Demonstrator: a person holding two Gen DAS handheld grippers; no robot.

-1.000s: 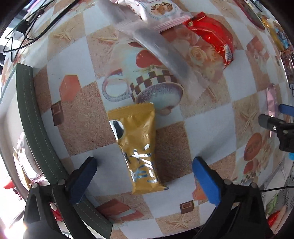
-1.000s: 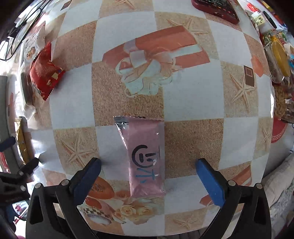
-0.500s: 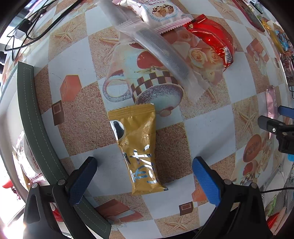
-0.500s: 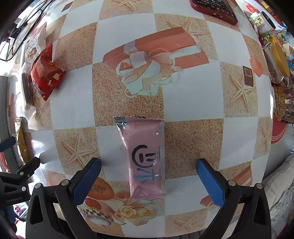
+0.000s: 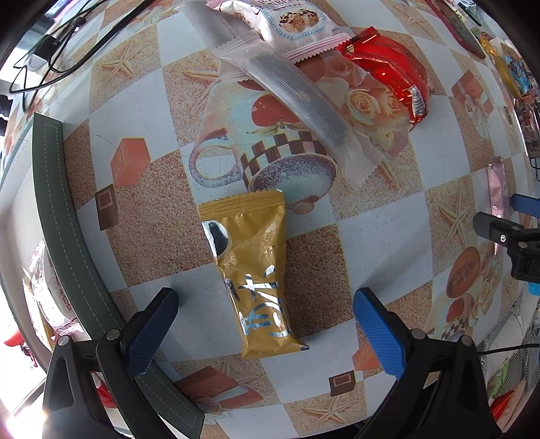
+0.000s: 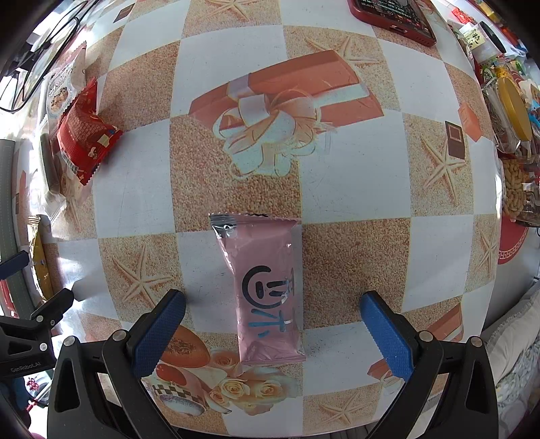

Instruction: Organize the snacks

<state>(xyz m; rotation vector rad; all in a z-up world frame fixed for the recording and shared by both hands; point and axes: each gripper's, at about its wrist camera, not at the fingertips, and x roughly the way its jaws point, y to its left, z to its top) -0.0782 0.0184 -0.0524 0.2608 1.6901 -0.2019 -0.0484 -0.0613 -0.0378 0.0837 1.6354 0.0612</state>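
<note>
A gold snack packet (image 5: 253, 266) lies flat on the patterned tablecloth, between the spread fingers of my left gripper (image 5: 266, 334), which is open and empty. A pink snack packet with a smiley mark (image 6: 265, 287) lies between the spread fingers of my right gripper (image 6: 273, 332), also open and empty. Beyond the gold packet lie a clear wrapped bar (image 5: 297, 101), a red packet (image 5: 391, 71) and a white cookie packet (image 5: 290, 20). The red packet (image 6: 81, 131) also shows at the left of the right wrist view.
A dark green strap-like edge (image 5: 57, 216) runs along the table's left side. A red phone (image 6: 395, 17) lies at the far edge. Jars and bags of snacks (image 6: 513, 135) crowd the right side. Cables (image 5: 54, 50) lie at the far left.
Both grippers have dropped slightly closer to their packets; the packets have not moved. Both grippers stay open.
</note>
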